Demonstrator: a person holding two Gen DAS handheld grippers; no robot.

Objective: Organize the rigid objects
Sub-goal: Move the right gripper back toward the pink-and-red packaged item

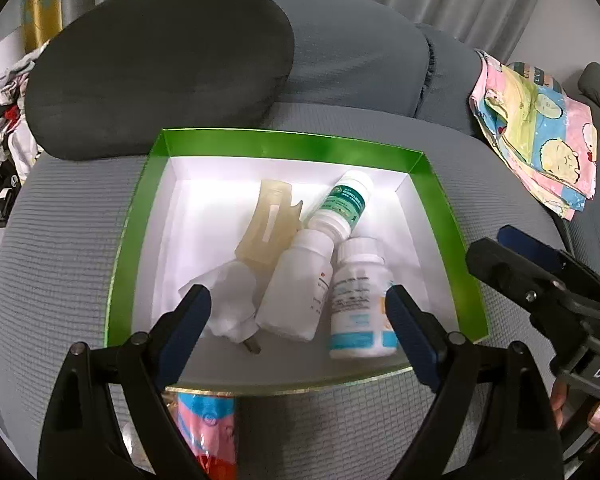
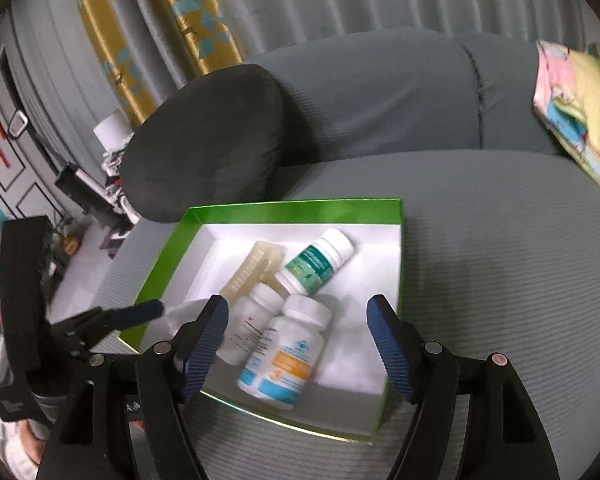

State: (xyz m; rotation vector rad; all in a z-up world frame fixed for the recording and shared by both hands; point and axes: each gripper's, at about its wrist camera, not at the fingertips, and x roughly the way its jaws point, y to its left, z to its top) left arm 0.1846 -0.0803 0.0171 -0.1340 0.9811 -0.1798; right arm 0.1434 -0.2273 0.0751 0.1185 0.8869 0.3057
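Both the left gripper (image 1: 298, 300) and right gripper (image 2: 298, 316) hang wide and empty over the green box (image 1: 288, 146) on the sofa (image 1: 60, 240), where three bottles (image 1: 360, 300) and a hair clip (image 1: 268, 224) lie together.

Two handheld grippers, each with black arms and blue ribbed pads. The left gripper (image 1: 298, 300) points steeply downward, its jaws spread wide with nothing pressed between the pads. The right gripper (image 2: 298, 322) also angles downward, its jaws parted and gripping nothing. Seen from the left wrist camera, the right gripper enters from the right side, and a person's fingers (image 1: 598, 416) curl around its handle. Seen from the right wrist camera, the left gripper reaches in from the left side, one blue pad (image 2: 140, 312) showing.
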